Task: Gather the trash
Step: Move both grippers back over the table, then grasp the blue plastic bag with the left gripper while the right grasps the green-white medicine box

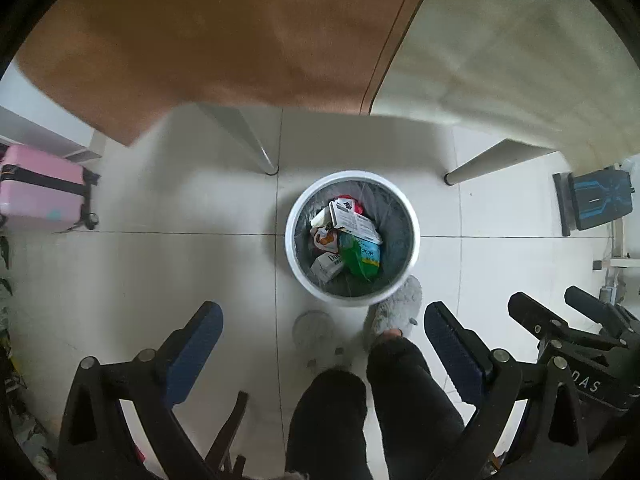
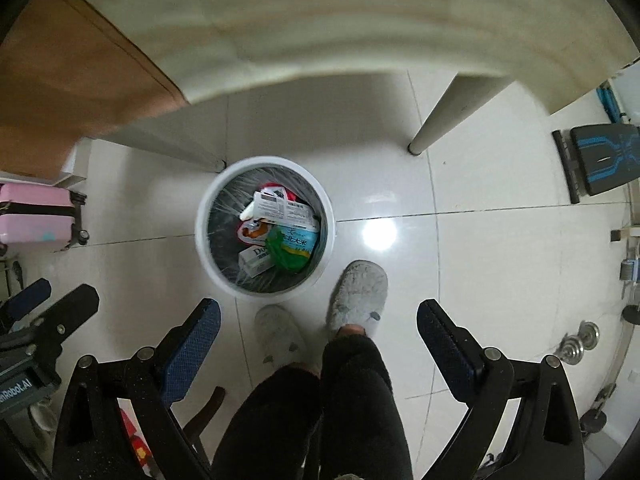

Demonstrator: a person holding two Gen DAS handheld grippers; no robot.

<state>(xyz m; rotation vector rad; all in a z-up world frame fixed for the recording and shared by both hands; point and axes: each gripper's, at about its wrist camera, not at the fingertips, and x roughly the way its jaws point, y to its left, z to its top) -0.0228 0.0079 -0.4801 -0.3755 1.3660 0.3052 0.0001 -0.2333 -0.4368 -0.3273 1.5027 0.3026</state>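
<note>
Both claws hang wide apart and empty, pointing straight down at the floor. The left claw (image 1: 322, 344) has nothing between its blue pads, and the right claw (image 2: 318, 336) is just as bare, spread as wide as it goes. Below them stands the white trash bin (image 1: 352, 238) on the tiled floor (image 1: 160, 272), just off the near edge of the tabletop (image 1: 500, 40), between two table legs. Its grey liner holds the collected trash: a white printed carton (image 1: 354, 216), a green rice bag (image 1: 360, 258), a small Dove box (image 1: 327, 266) and an orange snack wrapper (image 1: 323, 240).

So what can go wrong from here? The load sits loosely heaped, and the carton looks propped at a slant, so a nudge to the bin could tip it. Look at that grey slipper (image 1: 394, 310), right against the bin's rim: one careless step and the bin slides or topples. The liner edge seems thin too; a claw pinching it clumsily may tear it or drag the bin along.
</note>
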